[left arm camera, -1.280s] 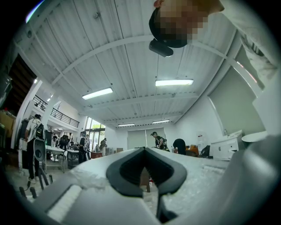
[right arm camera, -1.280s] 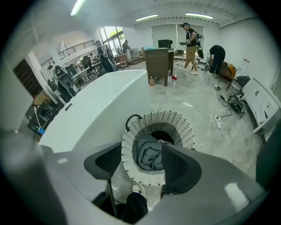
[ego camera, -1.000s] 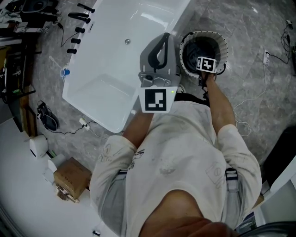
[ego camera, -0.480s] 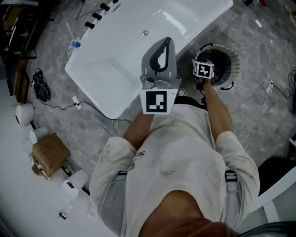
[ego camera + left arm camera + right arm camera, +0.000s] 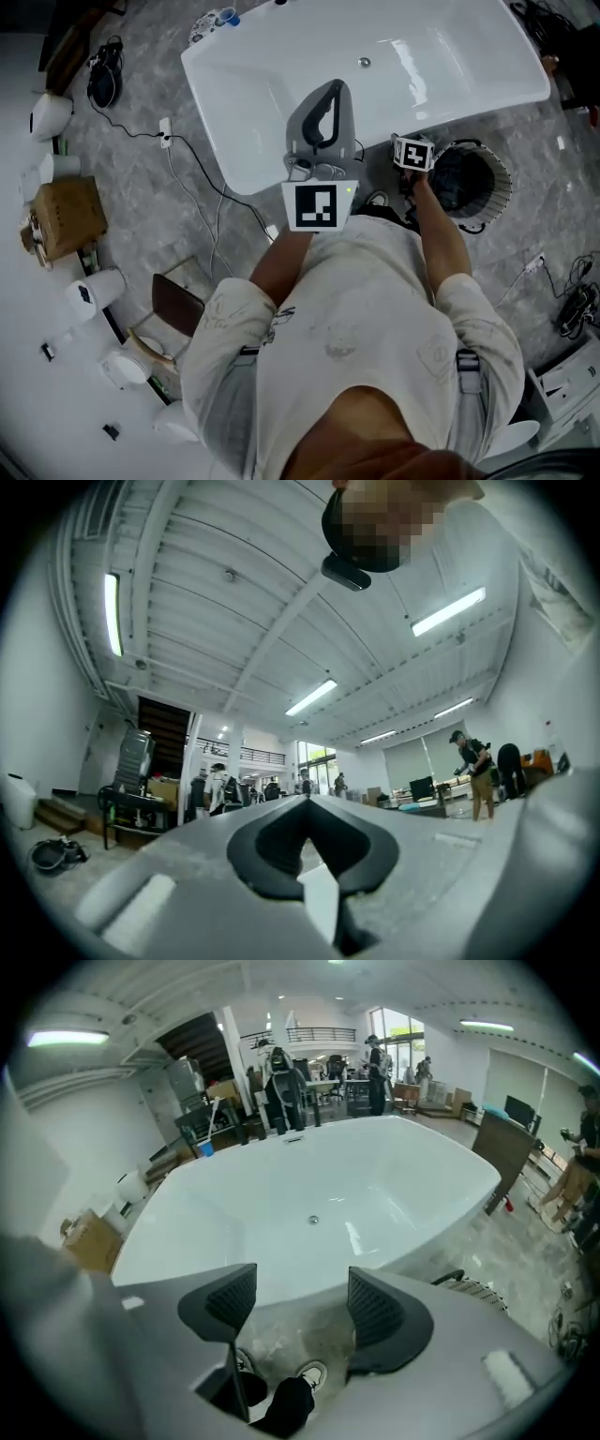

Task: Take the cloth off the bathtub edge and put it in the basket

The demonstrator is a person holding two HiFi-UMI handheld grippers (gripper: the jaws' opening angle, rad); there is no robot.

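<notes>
Right gripper: jaws partly apart and empty. Two shoes and the floor show between them. One bathtub lies just beyond, its long axis crossing the jaw line. Left gripper: jaws closed on nothing, aimed roughly level. Since the earlier frame the right jaws have left the mouth of the single basket, now just to their right. The dark bundle inside, probably the cloth, shows no clear long axis.
</notes>
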